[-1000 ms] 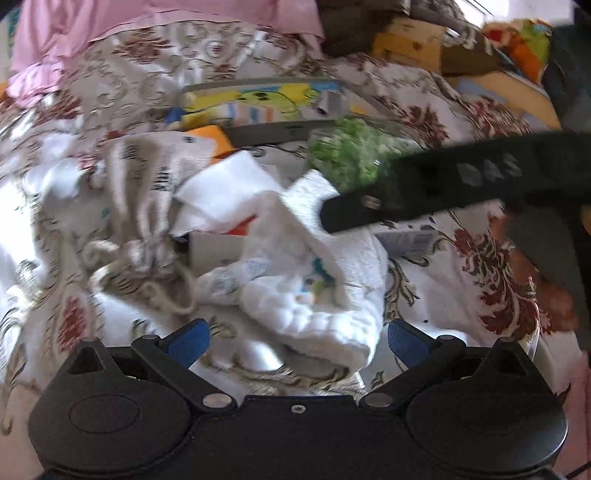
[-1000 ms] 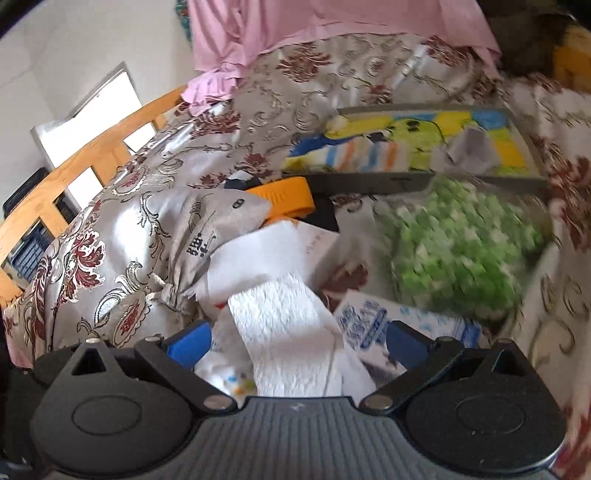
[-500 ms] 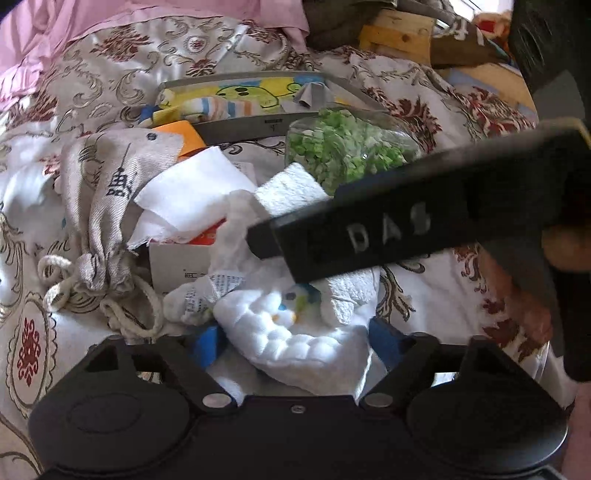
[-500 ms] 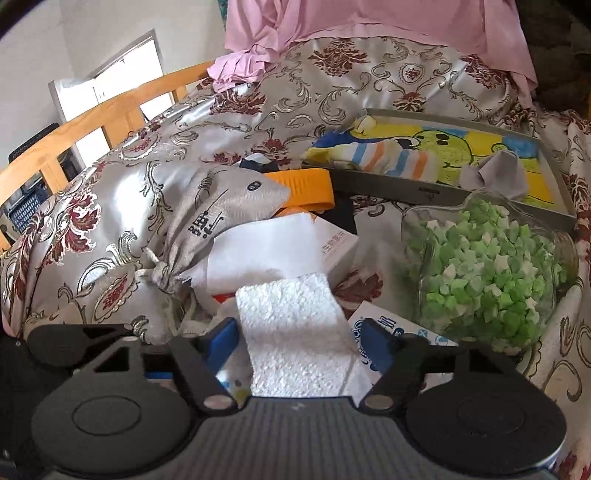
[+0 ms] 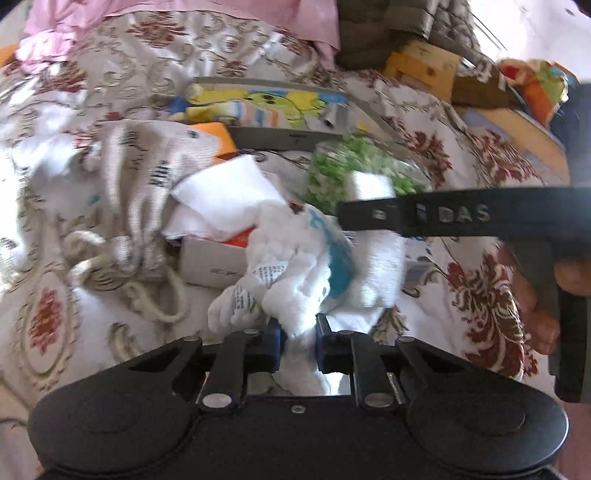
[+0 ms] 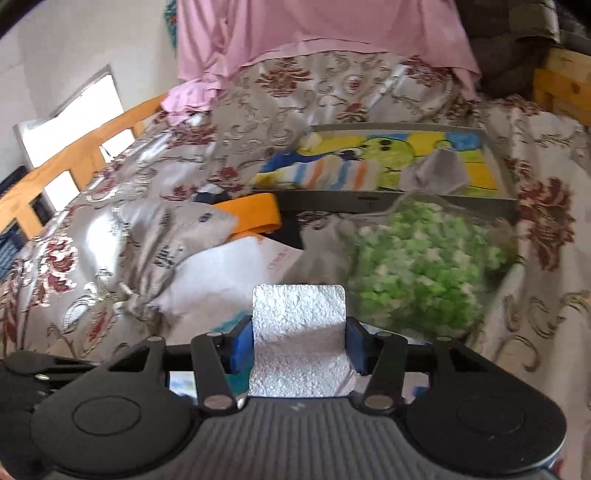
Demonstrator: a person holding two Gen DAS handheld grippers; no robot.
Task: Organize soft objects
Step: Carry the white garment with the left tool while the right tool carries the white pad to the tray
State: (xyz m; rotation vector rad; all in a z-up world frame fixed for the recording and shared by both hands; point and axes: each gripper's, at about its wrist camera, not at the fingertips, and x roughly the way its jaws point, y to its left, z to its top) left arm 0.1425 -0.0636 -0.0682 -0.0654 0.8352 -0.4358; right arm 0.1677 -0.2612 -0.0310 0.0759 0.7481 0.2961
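A white quilted cloth [image 5: 295, 280] with blue print and a label lies bunched on the bedspread. My left gripper [image 5: 298, 341] is shut on its near end. My right gripper [image 6: 298, 345] is shut on the cloth's other end, a flat white textured strip [image 6: 298, 332]; its arm crosses the left wrist view [image 5: 443, 218] from the right. A grey drawstring bag [image 5: 147, 184] lies left of the cloth. A grey tray [image 6: 388, 199] holding a striped sock [image 6: 325, 173] and a grey cloth [image 6: 436, 173] sits further back.
A clear jar of green stars [image 6: 424, 266] stands right of the cloth. White paper [image 5: 221, 195] covers a white box [image 5: 210, 258]; an orange item [image 6: 251, 214] lies behind. A pink sheet [image 6: 325, 33] hangs at the back. A wooden bed rail [image 6: 74, 162] runs along the left.
Both grippers have closed on the white cloth, one at each end. The cloth has been pulled up and bunched between them.
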